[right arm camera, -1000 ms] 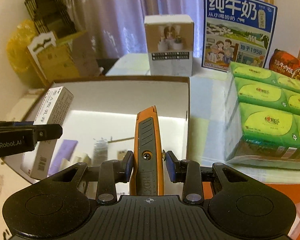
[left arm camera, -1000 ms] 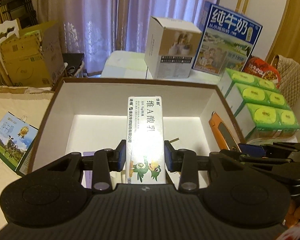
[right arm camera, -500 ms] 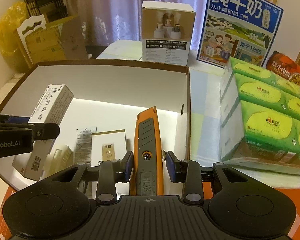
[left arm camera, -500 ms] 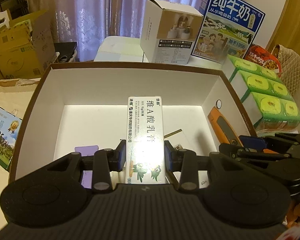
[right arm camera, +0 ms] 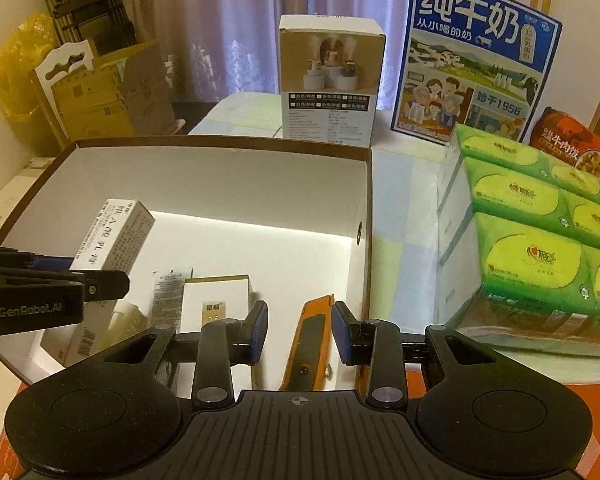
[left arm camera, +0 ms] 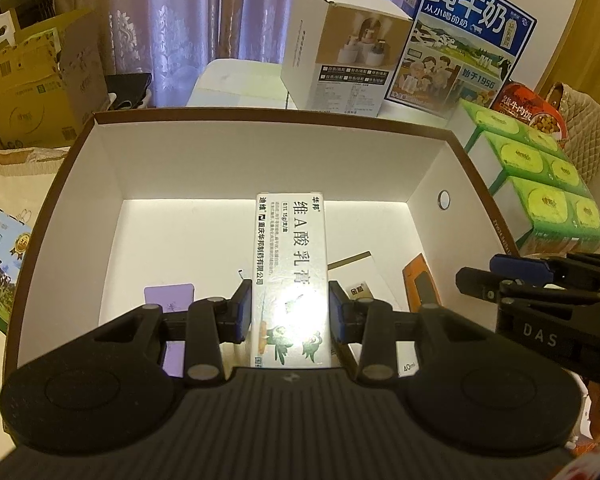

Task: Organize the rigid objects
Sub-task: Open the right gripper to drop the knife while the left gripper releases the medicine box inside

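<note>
1. The left gripper (left arm camera: 290, 304) has its jaws clamped on a white ointment box (left arm camera: 290, 248). Both blue pads press its long sides near its near end. The box points away from the camera, printed face up, held over the inside of a brown-rimmed open box (left arm camera: 260, 160).
2. The right gripper (right arm camera: 300, 330) has its jaws partly apart, with an orange utility knife (right arm camera: 310, 344) between them. The left pad stands clear of the knife and the right pad is just beside its edge, so the knife is not pinched. The knife is down inside the open box, close to its right wall, tip pointing far.
3. On the white floor of the open box, left of the knife, lies a flat white packet with a gold edge (right arm camera: 216, 300). A purple card (left arm camera: 168, 298) lies further left, near the box's near side.
4. The open box rests on the table (right arm camera: 404, 240).
5. Right of it stands a stack of green tissue packs (right arm camera: 532, 256).
6. At the far side stand a white product carton (right arm camera: 332, 80) and a blue milk carton (right arm camera: 472, 60).
7. Far left, off the table, are brown cardboard boxes (left arm camera: 24, 92).
</note>
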`<action>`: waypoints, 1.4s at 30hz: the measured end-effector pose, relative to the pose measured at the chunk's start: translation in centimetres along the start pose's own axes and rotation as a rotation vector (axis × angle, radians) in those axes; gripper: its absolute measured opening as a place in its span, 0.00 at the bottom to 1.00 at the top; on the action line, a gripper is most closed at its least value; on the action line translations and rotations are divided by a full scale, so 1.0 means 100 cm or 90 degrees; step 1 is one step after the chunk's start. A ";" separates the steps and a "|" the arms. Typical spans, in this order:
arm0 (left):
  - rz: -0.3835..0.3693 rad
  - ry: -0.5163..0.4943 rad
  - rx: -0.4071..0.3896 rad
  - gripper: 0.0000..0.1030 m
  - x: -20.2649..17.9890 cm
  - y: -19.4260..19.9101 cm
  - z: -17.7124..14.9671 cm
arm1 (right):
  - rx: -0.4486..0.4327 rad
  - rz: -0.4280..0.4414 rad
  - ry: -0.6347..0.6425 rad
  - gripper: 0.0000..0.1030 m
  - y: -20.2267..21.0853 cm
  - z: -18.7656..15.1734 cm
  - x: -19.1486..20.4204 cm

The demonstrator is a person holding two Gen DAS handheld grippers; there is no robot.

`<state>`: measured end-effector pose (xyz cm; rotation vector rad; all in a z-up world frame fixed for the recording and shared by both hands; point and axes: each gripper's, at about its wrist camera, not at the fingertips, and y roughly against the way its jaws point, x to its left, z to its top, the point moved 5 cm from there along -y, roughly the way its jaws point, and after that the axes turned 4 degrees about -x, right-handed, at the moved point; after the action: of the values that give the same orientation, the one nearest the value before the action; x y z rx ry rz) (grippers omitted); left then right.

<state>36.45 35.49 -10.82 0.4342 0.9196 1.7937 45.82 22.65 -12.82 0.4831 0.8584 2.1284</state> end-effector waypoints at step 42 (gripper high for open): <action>0.004 -0.010 -0.036 0.41 -0.014 0.072 -0.024 | -0.055 0.114 -0.050 0.66 0.077 -0.025 0.001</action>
<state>30.93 32.01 -6.71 0.4143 0.8556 1.8149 40.28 18.05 -9.06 0.6148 0.6981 2.2819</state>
